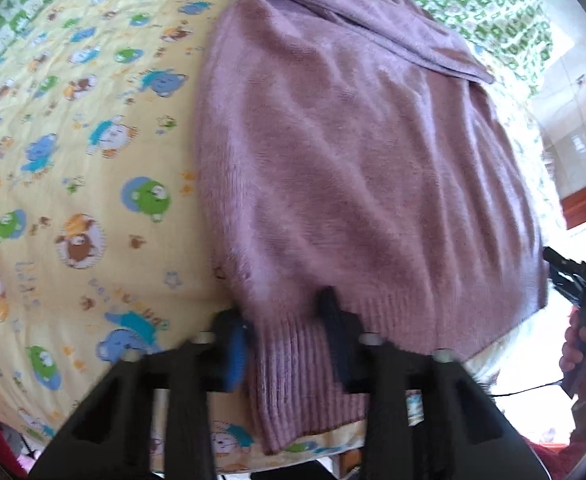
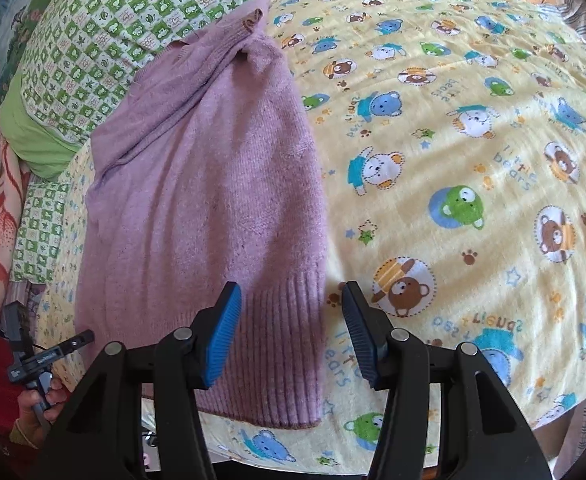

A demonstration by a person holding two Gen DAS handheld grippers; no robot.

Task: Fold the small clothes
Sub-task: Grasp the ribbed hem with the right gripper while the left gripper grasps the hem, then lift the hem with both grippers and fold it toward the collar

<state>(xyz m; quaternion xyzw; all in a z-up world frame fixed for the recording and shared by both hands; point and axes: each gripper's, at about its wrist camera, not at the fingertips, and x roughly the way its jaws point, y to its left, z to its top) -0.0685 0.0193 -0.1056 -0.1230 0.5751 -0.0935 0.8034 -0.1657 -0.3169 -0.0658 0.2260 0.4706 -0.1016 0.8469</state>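
Observation:
A purple knit sweater [image 1: 353,160] lies flat on the yellow bear-print sheet [image 1: 73,160], its sleeves folded across the top. My left gripper [image 1: 285,320] is open, with its fingers on either side of the ribbed hem [image 1: 293,380] at the sweater's near left corner. In the right wrist view the same sweater [image 2: 205,200] fills the left half. My right gripper [image 2: 291,308] is open over the hem's right corner [image 2: 285,360], with its blue pad [image 2: 223,332] above the fabric and the other finger over the sheet [image 2: 473,160].
A green checked pillow [image 2: 93,40] lies beyond the sweater's collar. The bed's near edge [image 2: 293,452] runs just below both grippers. The other gripper and the hand on it show at the frame edges [image 1: 581,288] [image 2: 37,364].

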